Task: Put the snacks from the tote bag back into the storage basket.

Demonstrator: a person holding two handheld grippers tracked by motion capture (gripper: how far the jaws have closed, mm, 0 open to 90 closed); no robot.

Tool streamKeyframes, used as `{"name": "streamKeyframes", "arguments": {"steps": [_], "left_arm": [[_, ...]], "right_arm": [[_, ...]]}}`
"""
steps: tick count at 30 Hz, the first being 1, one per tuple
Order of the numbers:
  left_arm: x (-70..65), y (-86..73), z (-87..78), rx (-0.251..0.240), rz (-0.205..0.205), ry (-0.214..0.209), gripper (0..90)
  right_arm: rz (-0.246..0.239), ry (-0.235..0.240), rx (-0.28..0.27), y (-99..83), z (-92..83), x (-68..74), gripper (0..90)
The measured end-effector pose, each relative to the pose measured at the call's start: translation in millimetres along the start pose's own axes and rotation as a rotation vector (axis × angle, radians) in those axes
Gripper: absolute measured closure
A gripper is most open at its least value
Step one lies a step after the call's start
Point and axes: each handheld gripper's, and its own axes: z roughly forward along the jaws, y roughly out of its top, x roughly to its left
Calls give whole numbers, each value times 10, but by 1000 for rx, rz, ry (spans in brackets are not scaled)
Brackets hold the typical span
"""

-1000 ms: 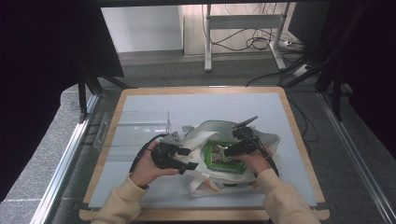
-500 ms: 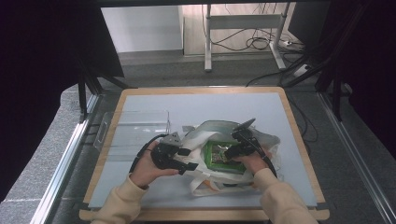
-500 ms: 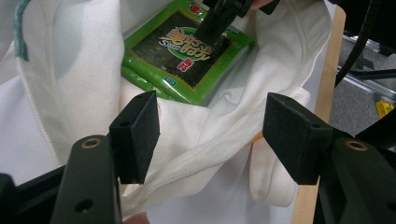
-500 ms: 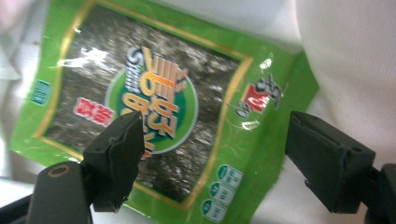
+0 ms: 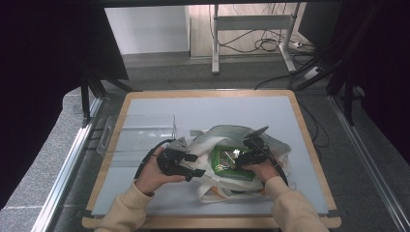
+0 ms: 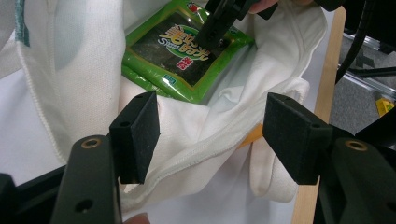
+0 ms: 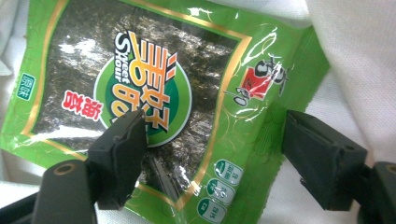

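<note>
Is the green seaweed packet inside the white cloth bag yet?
Partly in: the green seaweed packet lies in the white cloth bag's open mouth, its printed face uncovered.

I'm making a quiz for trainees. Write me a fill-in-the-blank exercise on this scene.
1. The green seaweed packet lies inside a ____ cloth bag.
2. The right gripper hovers with jaws open over the ____ packet.
3. The left gripper has the bag's ____ between its open jaws.
4. A clear plastic tray sits on the table's ____ side in the high view.

Missing words: white; seaweed; cloth; left
</note>
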Motion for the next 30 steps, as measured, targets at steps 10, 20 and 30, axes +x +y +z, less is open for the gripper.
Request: {"name": "streamKeyframes", "arguments": {"steps": [10,20,30], "left_arm": [[0,-1,7,4,1,1,361],[7,-8,21,8,0,2,360],[20,-15,16,7,-4,4,357]], "right_arm": [[-2,88,-8,7,-26,-20,594],[7,132,-30,-6,-66,-71,835],[-12,154,-41,-40,-191,-98,875]]}}
